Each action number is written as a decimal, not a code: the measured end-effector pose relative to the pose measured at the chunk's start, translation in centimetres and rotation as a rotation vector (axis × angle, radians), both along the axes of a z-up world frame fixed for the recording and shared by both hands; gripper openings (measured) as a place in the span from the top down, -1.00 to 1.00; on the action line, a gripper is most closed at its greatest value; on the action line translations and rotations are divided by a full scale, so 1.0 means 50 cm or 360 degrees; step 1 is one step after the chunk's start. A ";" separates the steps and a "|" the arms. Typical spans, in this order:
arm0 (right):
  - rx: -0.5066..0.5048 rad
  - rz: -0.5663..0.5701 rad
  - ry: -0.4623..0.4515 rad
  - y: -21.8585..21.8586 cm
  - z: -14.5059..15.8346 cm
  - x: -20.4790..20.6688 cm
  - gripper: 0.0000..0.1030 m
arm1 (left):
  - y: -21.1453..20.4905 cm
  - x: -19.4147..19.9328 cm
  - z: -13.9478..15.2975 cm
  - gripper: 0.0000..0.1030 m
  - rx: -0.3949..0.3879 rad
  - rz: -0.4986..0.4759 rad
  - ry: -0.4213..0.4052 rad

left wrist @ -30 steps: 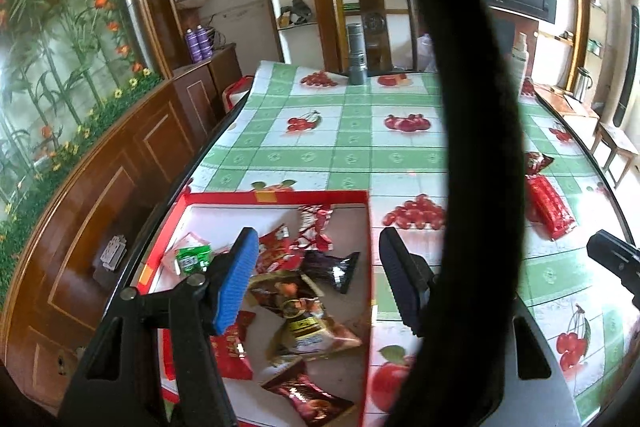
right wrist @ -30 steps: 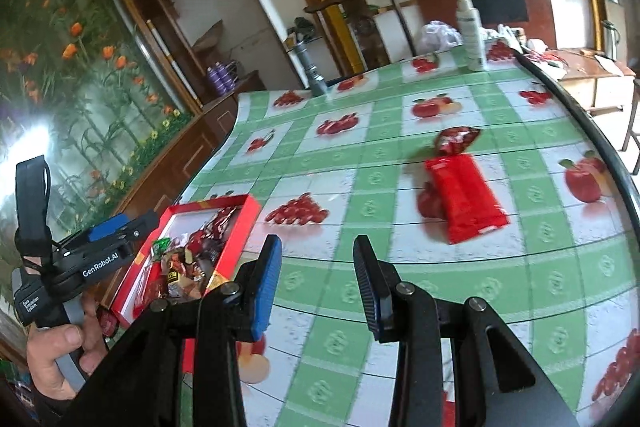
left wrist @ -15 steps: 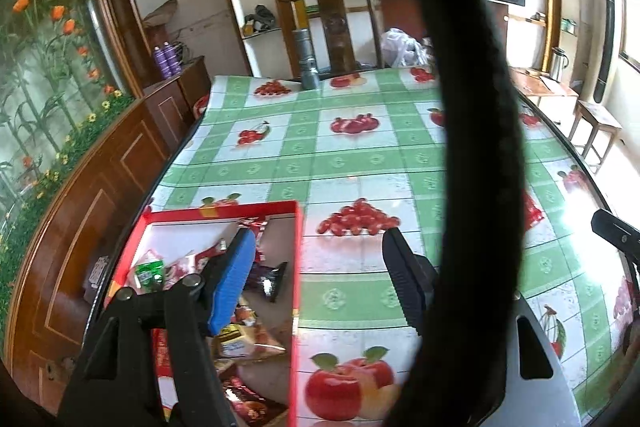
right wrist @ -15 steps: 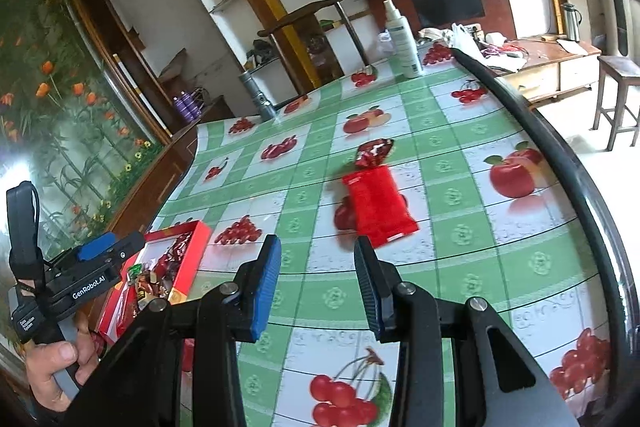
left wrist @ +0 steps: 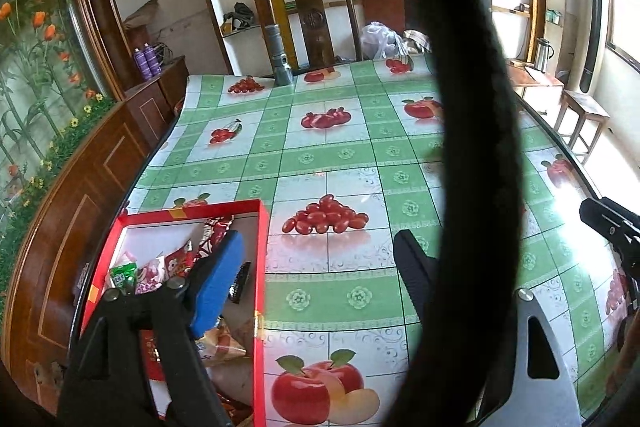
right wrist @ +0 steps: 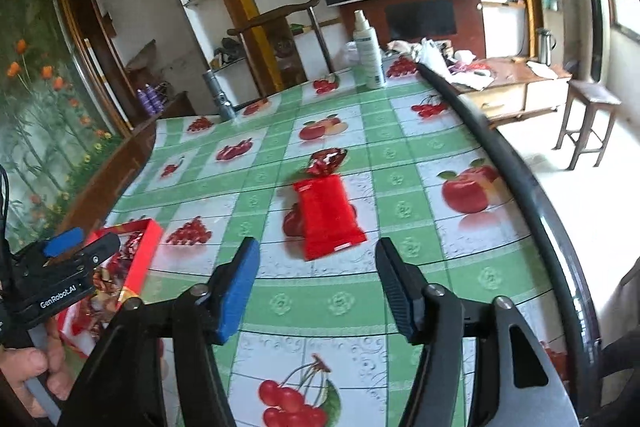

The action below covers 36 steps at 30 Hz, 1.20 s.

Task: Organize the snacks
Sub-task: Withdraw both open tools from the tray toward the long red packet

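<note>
Left wrist view: the left claw (left wrist: pixel 320 263) hangs spread wide above the counter (left wrist: pixel 340 147), which wears a green-and-white checked oilcloth printed with fruit, and nothing sits between its jaws. Its blue-padded finger (left wrist: pixel 218 281) is over the shallow red cardboard box (left wrist: pixel 262 267), while its black ribbed finger (left wrist: pixel 412 273) is over bare oilcloth to the right of the box. Inside the box, under and left of the blue pad, lie mixed wrapped snacks (left wrist: pixel 168 267): a small green packet, pink and red wrappers, a dark one. A thick black strap (left wrist: pixel 476 147) crosses the lens just right of the black finger and hides part of the counter. Far ahead of the claw, at the counter's back edge, stands a grey metal flashlight (left wrist: pixel 280 59).

Right wrist view: the right claw (right wrist: pixel 316 287) is likewise spread, gripping nothing, and it is above the oilcloth. Directly ahead of it, roughly centred on the gap between its jaws, lies a flat red rectangular snack packet (right wrist: pixel 326 217), and just beyond that a small crumpled dark-red wrapper (right wrist: pixel 328 161). Both rest on the counter, well apart from the box. Far left of the claw the red box appears with the left claw's black body above it, held in a bare hand (right wrist: pixel 34 367). A white spray bottle (right wrist: pixel 370 51) stands far ahead near the counter's back edge.
</note>
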State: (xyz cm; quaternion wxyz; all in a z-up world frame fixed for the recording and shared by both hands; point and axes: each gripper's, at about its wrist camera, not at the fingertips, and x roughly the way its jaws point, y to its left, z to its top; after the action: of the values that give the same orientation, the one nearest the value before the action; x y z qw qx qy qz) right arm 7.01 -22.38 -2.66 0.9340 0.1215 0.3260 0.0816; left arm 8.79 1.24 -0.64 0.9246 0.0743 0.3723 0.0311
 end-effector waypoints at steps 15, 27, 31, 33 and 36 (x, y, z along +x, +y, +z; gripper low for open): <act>0.0015 0.0005 0.0048 -0.022 -0.024 0.029 -0.33 | -0.037 0.036 -0.005 -0.63 0.0057 -0.0010 0.0007; -0.0005 0.0031 0.0091 -0.014 -0.038 0.057 -0.33 | -0.049 0.075 -0.013 -0.63 0.0072 -0.0025 0.0003; -0.0014 0.0051 0.0111 -0.005 -0.045 0.068 -0.33 | -0.050 0.083 -0.016 -0.63 0.0068 -0.0027 0.0007; -0.0014 0.0061 0.0119 -0.001 -0.047 0.073 -0.33 | -0.050 0.084 -0.016 -0.63 0.0068 -0.0025 0.0011; -0.0026 0.0090 0.0132 0.011 -0.053 0.085 -0.33 | -0.047 0.093 -0.020 -0.63 0.0063 -0.0023 0.0016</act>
State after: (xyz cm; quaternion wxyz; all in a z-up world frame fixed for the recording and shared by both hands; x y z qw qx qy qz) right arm 11.25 -21.82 -5.29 0.9180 0.1078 0.3682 0.1002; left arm 13.43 -1.13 -1.63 0.9212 0.0954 0.3758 0.0314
